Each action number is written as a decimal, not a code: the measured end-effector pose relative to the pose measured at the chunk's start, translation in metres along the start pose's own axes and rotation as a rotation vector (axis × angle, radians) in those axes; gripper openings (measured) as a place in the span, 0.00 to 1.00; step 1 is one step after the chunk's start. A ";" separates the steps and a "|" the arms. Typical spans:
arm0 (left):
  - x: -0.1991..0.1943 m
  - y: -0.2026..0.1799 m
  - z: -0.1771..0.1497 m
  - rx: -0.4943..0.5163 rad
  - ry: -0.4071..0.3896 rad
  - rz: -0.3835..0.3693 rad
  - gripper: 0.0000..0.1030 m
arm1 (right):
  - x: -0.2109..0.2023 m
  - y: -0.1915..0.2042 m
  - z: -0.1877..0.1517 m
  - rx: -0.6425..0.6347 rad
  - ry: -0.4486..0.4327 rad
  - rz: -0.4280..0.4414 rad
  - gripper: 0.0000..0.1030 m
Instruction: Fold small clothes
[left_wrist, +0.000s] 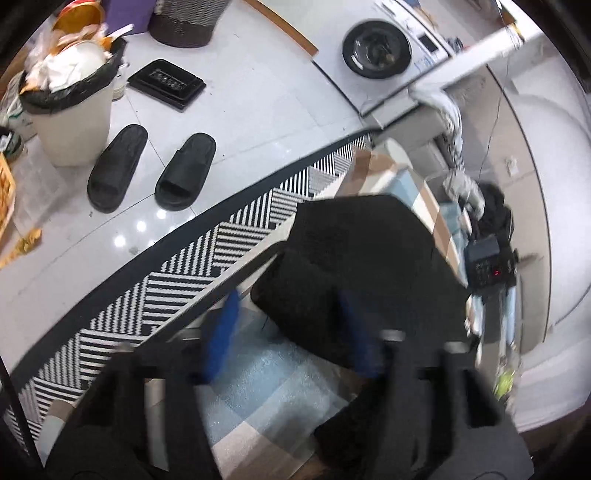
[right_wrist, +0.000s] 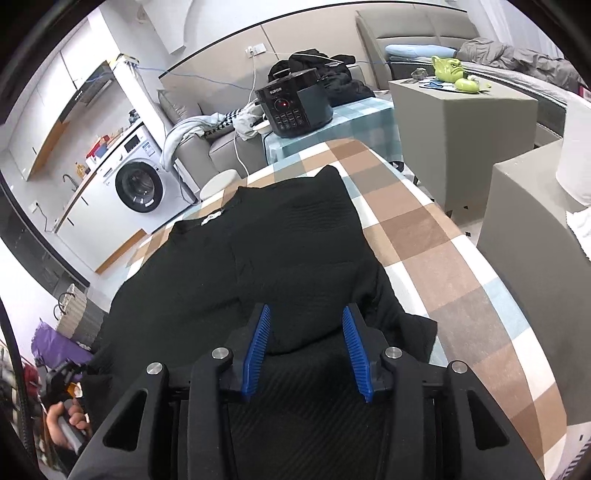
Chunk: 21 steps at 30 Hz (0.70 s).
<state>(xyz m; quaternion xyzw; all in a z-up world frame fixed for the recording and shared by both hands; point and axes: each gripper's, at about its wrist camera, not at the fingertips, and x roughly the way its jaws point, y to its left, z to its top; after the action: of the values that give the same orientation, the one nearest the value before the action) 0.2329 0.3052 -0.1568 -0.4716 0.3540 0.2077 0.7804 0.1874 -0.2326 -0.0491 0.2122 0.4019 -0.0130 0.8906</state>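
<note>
In the centre of the right wrist view we see the black garment (right_wrist: 280, 251) spread flat on the checked tablecloth (right_wrist: 443, 236). Our right gripper (right_wrist: 306, 347) hangs released above its near hem, its 2 blue pads (right_wrist: 258, 343) apart. Our left gripper (left_wrist: 284, 332) is blurred; we cannot tell whether it grasps the cloth.

I count 1 black top (right_wrist: 280, 243) on 1 checked table (right_wrist: 436, 236), 2 grippers w/ blue fingers (right_wrist: 258, 343), 1 hand (right_wrist: 64, 424). On the floor I see 2 black slippers (left_wrist: 147, 168), 1 full bin (left_wrist: 70, 107), 1 black tray (left_wrist: 167, 83), 1 striped rug (left_wrist: 207, 254). Also 1 washer (right_wrist: 138, 182), 1 cooker (right_wrist: 295, 105), 2 green mugs (right_wrist: 456, 72)
</note>
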 end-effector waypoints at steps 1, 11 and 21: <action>-0.002 0.003 0.001 -0.024 -0.026 -0.020 0.16 | -0.002 -0.001 0.000 0.010 -0.007 -0.001 0.41; -0.037 -0.035 0.000 0.108 -0.206 -0.090 0.04 | -0.008 -0.019 -0.014 0.046 0.015 0.029 0.41; -0.045 -0.217 -0.090 0.564 -0.146 -0.314 0.04 | -0.018 -0.033 -0.025 0.063 0.023 0.049 0.41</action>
<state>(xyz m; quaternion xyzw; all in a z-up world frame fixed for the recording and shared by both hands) 0.3141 0.1245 -0.0225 -0.2697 0.2639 0.0120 0.9260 0.1511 -0.2559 -0.0635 0.2501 0.4064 -0.0012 0.8788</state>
